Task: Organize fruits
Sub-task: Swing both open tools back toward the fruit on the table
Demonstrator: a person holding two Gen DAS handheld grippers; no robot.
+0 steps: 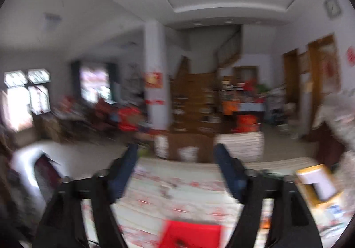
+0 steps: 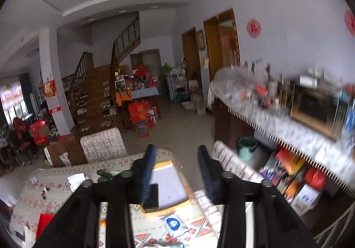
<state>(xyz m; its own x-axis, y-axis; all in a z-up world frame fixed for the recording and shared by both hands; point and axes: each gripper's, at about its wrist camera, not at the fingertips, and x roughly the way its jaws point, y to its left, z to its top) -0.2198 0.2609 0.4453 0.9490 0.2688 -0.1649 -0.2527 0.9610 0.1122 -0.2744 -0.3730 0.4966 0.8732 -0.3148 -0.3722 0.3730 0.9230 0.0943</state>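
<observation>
Left gripper (image 1: 176, 150) and right gripper (image 2: 175, 152) are both standing wide and empty, pointing across the room above the patterned worktop (image 2: 155, 232). Fruits are not discernible; a yellow tray (image 2: 168, 183) is lying beneath the right gripper.

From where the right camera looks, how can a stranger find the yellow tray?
Start at the patterned table in the foreground. The yellow tray lies near its far right corner, beyond the right tongs. Only it has a raised yellow rim around a pale floor.
</observation>
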